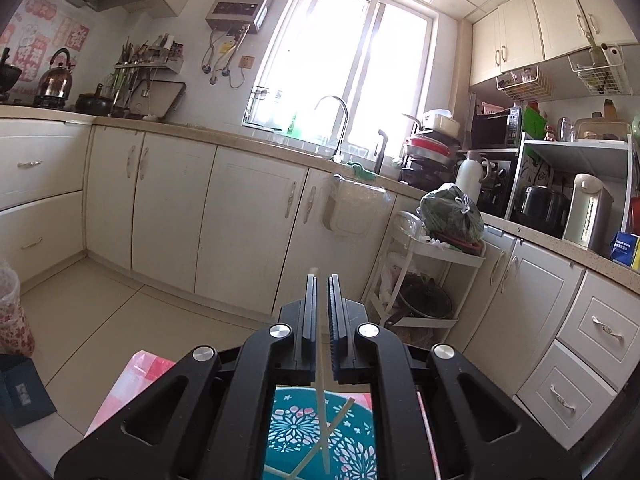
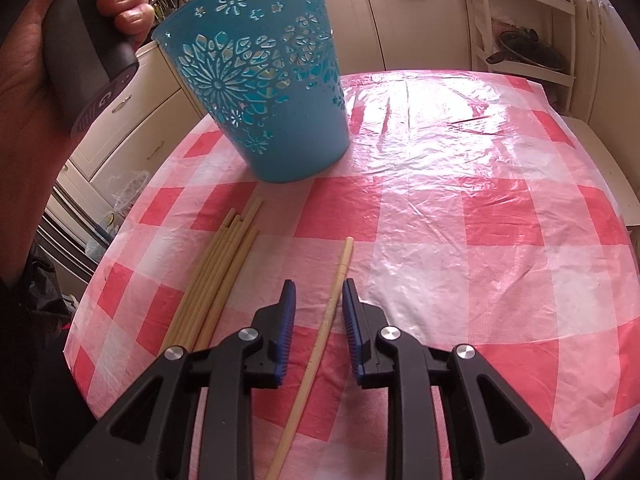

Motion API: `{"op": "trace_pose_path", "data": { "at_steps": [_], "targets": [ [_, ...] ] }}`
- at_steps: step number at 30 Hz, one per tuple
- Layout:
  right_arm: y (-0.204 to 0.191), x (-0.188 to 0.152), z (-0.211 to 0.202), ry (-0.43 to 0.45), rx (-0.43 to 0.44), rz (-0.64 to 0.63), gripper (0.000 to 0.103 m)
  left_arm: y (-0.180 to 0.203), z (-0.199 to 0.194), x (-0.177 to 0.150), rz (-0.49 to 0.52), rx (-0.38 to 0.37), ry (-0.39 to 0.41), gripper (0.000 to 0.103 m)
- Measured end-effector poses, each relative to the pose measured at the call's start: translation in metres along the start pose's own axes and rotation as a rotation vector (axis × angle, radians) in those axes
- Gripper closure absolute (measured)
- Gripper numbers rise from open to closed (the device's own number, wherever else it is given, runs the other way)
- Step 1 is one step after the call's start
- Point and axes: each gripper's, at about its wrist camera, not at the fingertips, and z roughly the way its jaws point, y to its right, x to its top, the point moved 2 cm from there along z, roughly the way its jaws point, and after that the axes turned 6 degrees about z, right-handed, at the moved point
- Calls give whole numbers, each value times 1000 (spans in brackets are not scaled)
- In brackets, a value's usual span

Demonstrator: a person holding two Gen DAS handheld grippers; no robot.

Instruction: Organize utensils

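Observation:
A blue cut-out holder (image 2: 264,92) stands on the pink checked table (image 2: 480,200). My left gripper (image 1: 322,280) is held above the holder (image 1: 288,420), shut on a pale chopstick (image 1: 321,384) that hangs down into it; another chopstick (image 1: 340,420) leans inside. My right gripper (image 2: 319,286) is open, low over the table, its fingers on either side of a single chopstick (image 2: 332,304) lying there. A bundle of several chopsticks (image 2: 216,280) lies to its left, in front of the holder.
The left hand on its gripper handle (image 2: 88,52) shows above the holder at upper left. Kitchen cabinets (image 1: 240,216), a sink counter (image 1: 280,140) and a white trolley (image 1: 424,272) ring the table. A patterned bin (image 1: 12,312) stands on the floor at left.

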Motion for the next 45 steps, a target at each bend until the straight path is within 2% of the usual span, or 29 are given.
{"op": "trace_pose_path", "data": {
  "at_steps": [6, 8, 9, 10, 11, 12, 15, 19, 24, 30, 33, 37, 45],
  "targets": [
    [1, 0, 0, -1, 8, 7, 79, -7, -25, -17, 32, 9, -81, 94],
    [2, 0, -1, -1, 16, 15, 79, -16, -43, -23, 30, 22, -94, 83],
    [3, 0, -1, -2, 20, 20, 79, -21, -55, -26, 29, 35, -94, 68],
    [5, 0, -2, -1, 23, 25, 79, -28, -68, -31, 27, 55, -90, 59],
    [6, 0, -3, -1, 24, 30, 79, -36, -82, -37, 23, 79, -84, 46],
    [7, 0, -3, -1, 23, 33, 79, -44, -95, -43, 17, 100, -84, 39],
    [6, 0, -4, 0, 13, 29, 79, -75, -119, -71, -12, 146, -134, 29],
    [0, 0, -2, 2, -27, 5, 79, -113, -126, -117, -68, 181, -250, 27],
    [-10, 2, 3, -4, -103, -31, 79, -127, -119, -146, -84, 151, -316, 24],
    [-22, 2, 10, -16, -217, -149, 85, -108, -111, -156, -15, 112, -337, 18],
    [-18, 2, 7, -43, -196, -164, 91, -104, -110, -160, -7, 99, -349, 17],
    [-6, 1, 1, -76, -171, -151, 91, -104, -109, -162, -17, 85, -357, 16],
    [-10, 0, 3, -86, -213, -163, 91, -97, -106, -166, 0, 80, -368, 15]
  ]
}}
